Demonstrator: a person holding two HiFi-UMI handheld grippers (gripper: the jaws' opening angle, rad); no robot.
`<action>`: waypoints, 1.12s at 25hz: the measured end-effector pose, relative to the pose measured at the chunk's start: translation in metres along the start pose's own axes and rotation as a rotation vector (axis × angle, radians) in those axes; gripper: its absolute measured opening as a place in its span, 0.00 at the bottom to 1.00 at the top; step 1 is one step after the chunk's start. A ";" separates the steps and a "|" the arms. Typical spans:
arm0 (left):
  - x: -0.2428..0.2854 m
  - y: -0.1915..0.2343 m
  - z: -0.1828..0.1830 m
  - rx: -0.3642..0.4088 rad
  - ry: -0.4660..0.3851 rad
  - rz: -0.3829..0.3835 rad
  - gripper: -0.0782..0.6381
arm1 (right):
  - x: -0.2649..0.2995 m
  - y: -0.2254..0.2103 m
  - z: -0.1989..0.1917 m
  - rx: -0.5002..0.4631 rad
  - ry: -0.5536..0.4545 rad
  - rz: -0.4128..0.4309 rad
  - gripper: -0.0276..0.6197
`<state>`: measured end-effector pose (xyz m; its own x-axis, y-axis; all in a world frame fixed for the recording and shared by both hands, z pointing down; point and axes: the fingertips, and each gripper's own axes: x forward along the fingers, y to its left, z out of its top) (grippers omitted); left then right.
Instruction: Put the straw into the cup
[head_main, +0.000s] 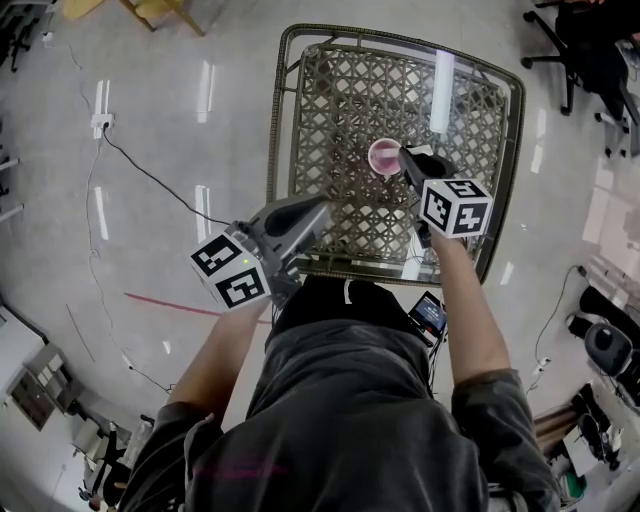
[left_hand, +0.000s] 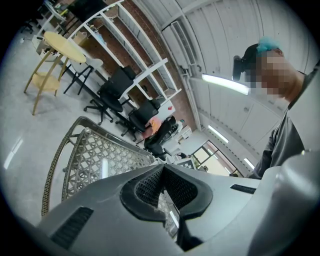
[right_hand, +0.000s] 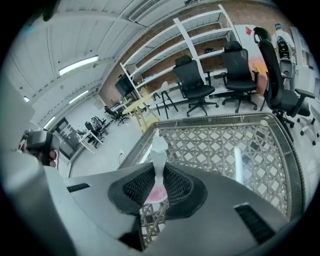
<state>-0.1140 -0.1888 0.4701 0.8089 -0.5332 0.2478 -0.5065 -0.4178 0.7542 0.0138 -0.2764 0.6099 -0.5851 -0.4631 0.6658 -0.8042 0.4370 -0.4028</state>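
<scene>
A pink cup (head_main: 383, 157) stands upright near the middle of the glass-topped wicker table (head_main: 292, 70). My right gripper (head_main: 406, 153) is right beside the cup's rim, on its right. In the right gripper view the gripper (right_hand: 159, 176) is shut on a white paper-wrapped straw (right_hand: 159, 147), which sticks up past the pads, with the cup (right_hand: 154, 194) showing just beneath them. My left gripper (head_main: 318, 208) hovers over the table's near left edge. It is shut (left_hand: 162, 169) with nothing between its pads. The straw is too small to make out in the head view.
The table's rim (right_hand: 287, 150) runs round the woven top. Black office chairs (right_hand: 237, 67) and white shelving stand beyond it, and a yellow wooden table (left_hand: 56, 44) is off to the left. A cable (head_main: 150, 178) lies on the floor. A phone (head_main: 430, 313) shows near the person's waist.
</scene>
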 end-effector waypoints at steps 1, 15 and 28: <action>0.000 0.000 0.000 0.001 0.000 -0.001 0.12 | 0.000 0.000 -0.001 -0.004 0.005 0.001 0.12; -0.008 -0.003 0.000 0.005 -0.008 -0.002 0.12 | 0.003 0.003 -0.017 0.004 0.045 0.000 0.12; -0.007 -0.010 0.000 0.024 -0.015 -0.010 0.12 | -0.009 -0.003 -0.019 0.036 0.019 -0.001 0.22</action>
<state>-0.1147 -0.1807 0.4610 0.8096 -0.5397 0.2308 -0.5052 -0.4405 0.7421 0.0229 -0.2591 0.6172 -0.5824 -0.4487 0.6779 -0.8082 0.4087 -0.4239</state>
